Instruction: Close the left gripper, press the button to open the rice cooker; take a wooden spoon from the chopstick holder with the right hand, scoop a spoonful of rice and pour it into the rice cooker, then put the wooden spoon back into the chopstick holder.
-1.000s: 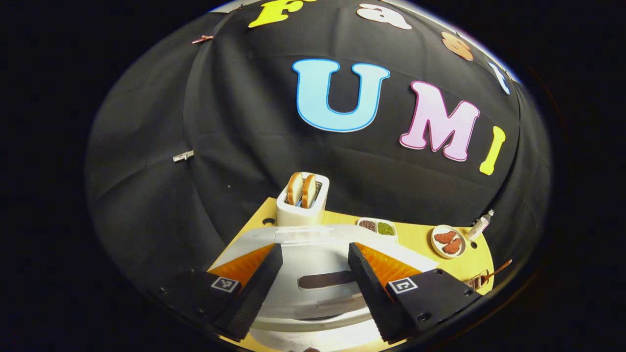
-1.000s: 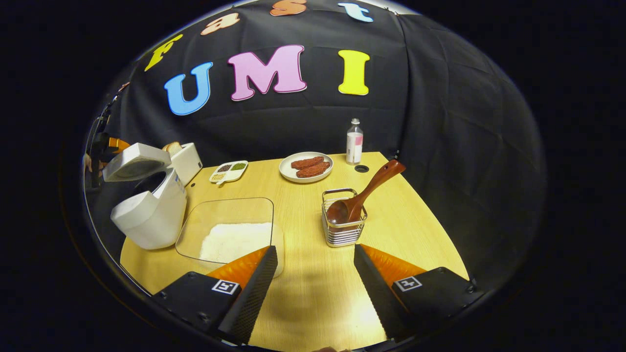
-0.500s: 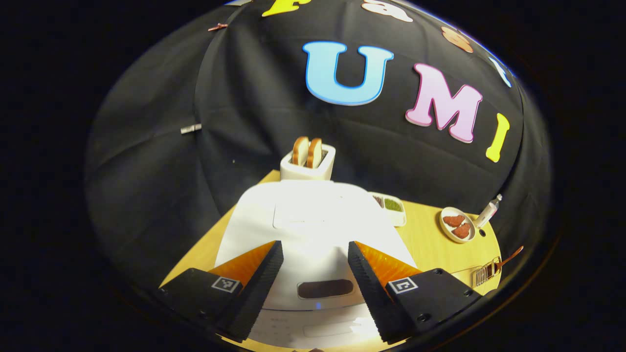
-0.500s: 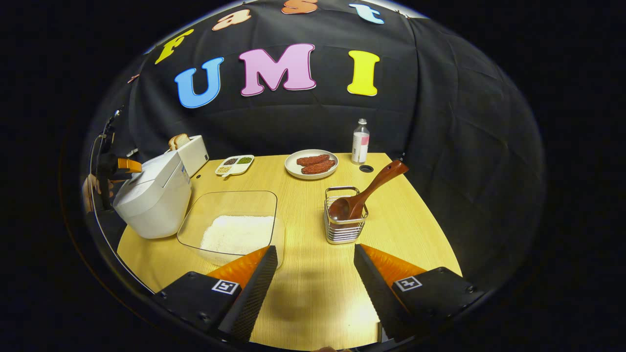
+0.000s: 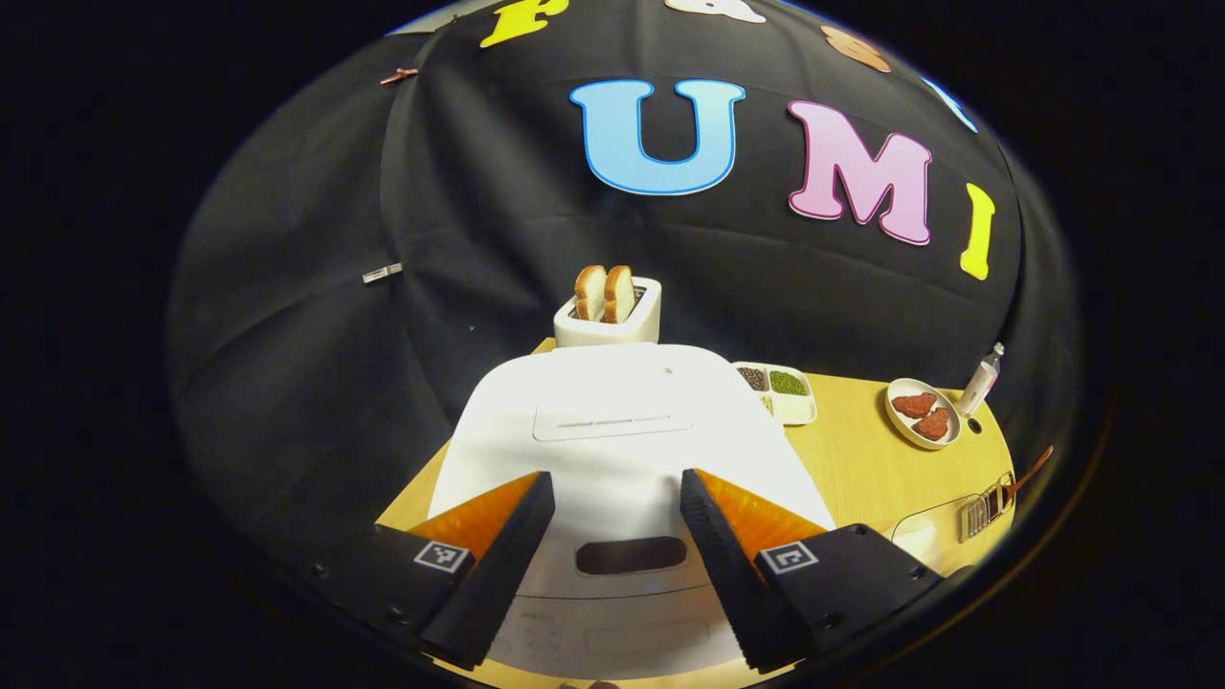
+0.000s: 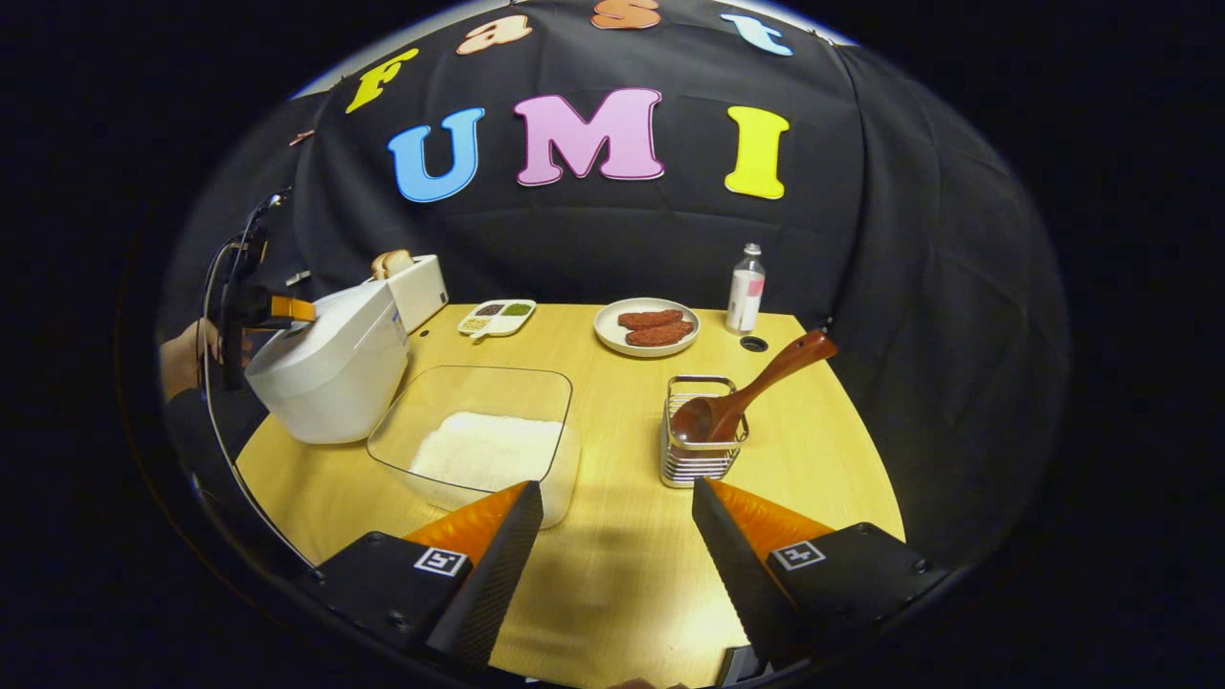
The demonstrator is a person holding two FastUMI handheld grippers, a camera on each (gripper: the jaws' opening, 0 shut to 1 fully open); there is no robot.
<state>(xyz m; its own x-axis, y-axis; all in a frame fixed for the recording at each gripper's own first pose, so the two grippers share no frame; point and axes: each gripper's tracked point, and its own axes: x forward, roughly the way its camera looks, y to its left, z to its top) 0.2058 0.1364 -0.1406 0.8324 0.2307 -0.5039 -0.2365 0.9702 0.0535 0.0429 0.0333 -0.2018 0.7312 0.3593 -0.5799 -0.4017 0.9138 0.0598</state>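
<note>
The white rice cooker (image 5: 612, 431) stands right before my left gripper (image 5: 612, 565), lid down, its dark oval button (image 5: 632, 555) between the open fingers. In the right gripper view the rice cooker (image 6: 330, 368) sits at the table's left, with the left gripper (image 6: 256, 308) and a hand (image 6: 182, 354) behind it. The wooden spoon (image 6: 756, 378) leans in the wire chopstick holder (image 6: 701, 455), bowl down, handle pointing up and right. A clear container of rice (image 6: 483, 445) lies between the cooker and the holder. My right gripper (image 6: 612, 565) hovers open over the table's near edge, holding nothing.
A toaster (image 5: 610, 311) with two bread slices stands behind the cooker. At the back of the wooden table (image 6: 612, 574) are a divided dish of beans (image 6: 496, 317), a plate of meat (image 6: 649, 327) and a small bottle (image 6: 745, 287).
The cooker's lid, raised a second ago, has come down and is closed. The left gripper has drawn back from the cooker. The right gripper view has shifted slightly.
</note>
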